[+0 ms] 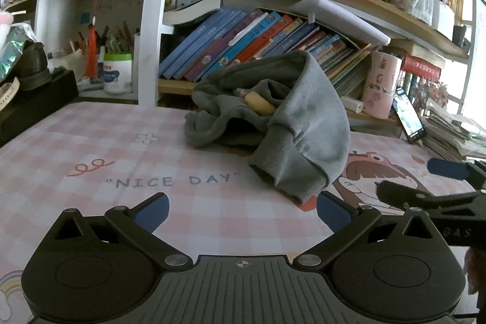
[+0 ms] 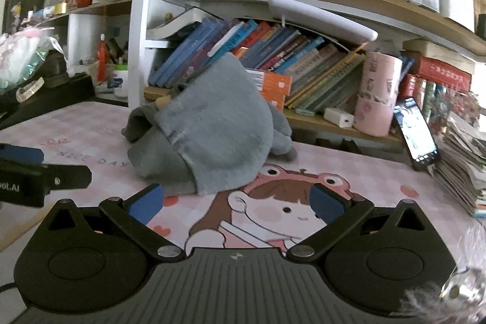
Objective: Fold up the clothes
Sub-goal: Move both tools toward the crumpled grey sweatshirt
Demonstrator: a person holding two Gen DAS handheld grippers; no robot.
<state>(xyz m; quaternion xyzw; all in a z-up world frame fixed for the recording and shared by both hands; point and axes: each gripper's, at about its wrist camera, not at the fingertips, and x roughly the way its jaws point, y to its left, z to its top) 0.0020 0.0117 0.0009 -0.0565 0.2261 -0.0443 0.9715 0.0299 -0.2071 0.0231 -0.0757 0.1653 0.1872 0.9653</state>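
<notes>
A grey sweatshirt (image 1: 282, 123) lies crumpled in a heap on the pink checked mat (image 1: 91, 148), ribbed cuff frontmost. The left gripper (image 1: 242, 213) and right gripper (image 2: 235, 202) are both spread wide, holding nothing.

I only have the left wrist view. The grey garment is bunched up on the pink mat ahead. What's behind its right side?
Observer: In the right wrist view the grey garment has a loose tail of fabric trailing toward the shelf, lying flat on the pink mat.
Operator: Is my right gripper holding anything?
Observer: No. The right gripper is open and empty, short of the cloth.
Operator: What lies under it?
Observer: A cartoon face print on the mat, between its fingers.
</notes>
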